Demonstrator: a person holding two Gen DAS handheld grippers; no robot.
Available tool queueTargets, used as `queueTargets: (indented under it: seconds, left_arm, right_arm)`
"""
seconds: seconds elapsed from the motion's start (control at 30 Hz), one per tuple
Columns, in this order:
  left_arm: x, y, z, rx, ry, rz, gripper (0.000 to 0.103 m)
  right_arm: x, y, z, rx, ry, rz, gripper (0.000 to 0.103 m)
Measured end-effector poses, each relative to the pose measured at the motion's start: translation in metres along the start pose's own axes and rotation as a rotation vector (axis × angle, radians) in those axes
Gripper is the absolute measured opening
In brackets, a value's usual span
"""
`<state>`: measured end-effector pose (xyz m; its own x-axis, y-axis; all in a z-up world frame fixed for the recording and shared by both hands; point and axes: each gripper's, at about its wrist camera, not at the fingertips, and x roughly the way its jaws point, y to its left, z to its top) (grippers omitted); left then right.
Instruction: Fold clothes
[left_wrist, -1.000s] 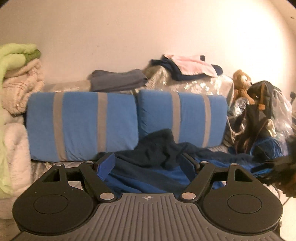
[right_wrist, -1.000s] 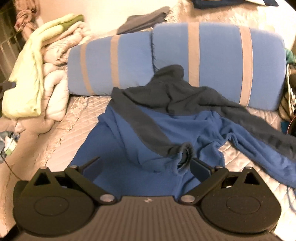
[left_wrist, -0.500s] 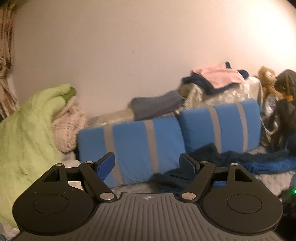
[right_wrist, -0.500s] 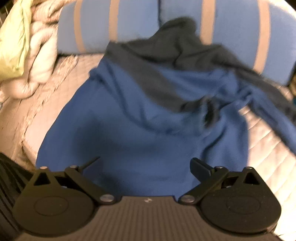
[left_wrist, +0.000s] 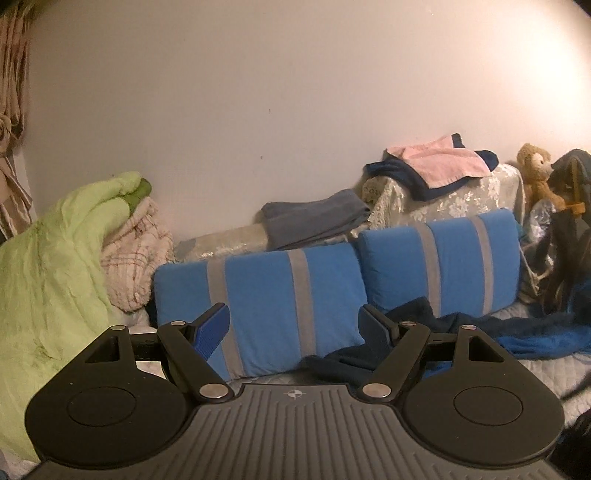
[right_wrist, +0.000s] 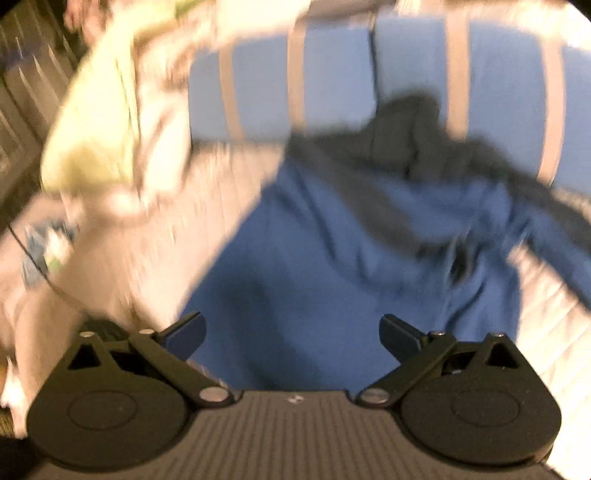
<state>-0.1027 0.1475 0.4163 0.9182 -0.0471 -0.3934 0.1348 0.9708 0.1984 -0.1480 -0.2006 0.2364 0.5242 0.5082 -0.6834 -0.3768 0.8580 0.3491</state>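
A blue hoodie (right_wrist: 332, 266) with a dark grey hood lies spread on the quilted bed; the right wrist view of it is blurred. My right gripper (right_wrist: 291, 332) is open and empty above its lower body part. My left gripper (left_wrist: 295, 325) is open and empty, held level and facing the blue striped cushions; the hoodie's dark hood and a sleeve (left_wrist: 517, 332) show at its right.
Two blue cushions with grey stripes (left_wrist: 280, 295) lean against the wall. A green blanket pile (left_wrist: 55, 266) stands at the left. Folded clothes (left_wrist: 436, 166) lie on a covered ledge behind. A teddy bear (left_wrist: 535, 173) and a dark bag (left_wrist: 569, 221) are at the right.
My left gripper has swung left and then a little back, still open. My right gripper dipped over the hoodie and now shifts, blurring its view; it stays open.
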Motion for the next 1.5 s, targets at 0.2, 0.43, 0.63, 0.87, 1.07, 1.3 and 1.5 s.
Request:
queueTargets:
  seconds: [0.2,0.43,0.63,0.87,1.07,1.3,1.5]
  left_arm:
    - [0.025,0.006,0.005,-0.04,-0.009,-0.012,0.076]
    - [0.066,0.007,-0.01,-0.136,-0.082,0.022,0.076]
    - [0.132,-0.007,-0.045,-0.236,-0.045,-0.021,0.076]
    - [0.208,-0.034,-0.105,-0.276,0.094,-0.082,0.076]
    - [0.248,-0.04,-0.149,-0.387,0.155,-0.122,0.076]
    - [0.279,-0.041,-0.185,-0.462,0.178,-0.121,0.076]
    - [0.3,-0.039,-0.215,-0.5,0.21,-0.127,0.076]
  right_arm:
    - [-0.056,-0.032,0.073,-0.01,-0.172,-0.085,0.103]
    - [-0.046,-0.096,0.087,0.169,-0.215,-0.145,0.103]
    - [0.017,-0.139,0.055,0.307,-0.128,-0.137,0.103]
    - [0.092,-0.172,0.017,0.402,0.002,-0.152,0.103]
    - [0.143,-0.18,-0.015,0.487,0.077,-0.104,0.101]
    - [0.186,-0.191,-0.039,0.695,0.088,-0.027,0.094]
    - [0.207,-0.2,-0.055,0.861,0.033,0.011,0.076]
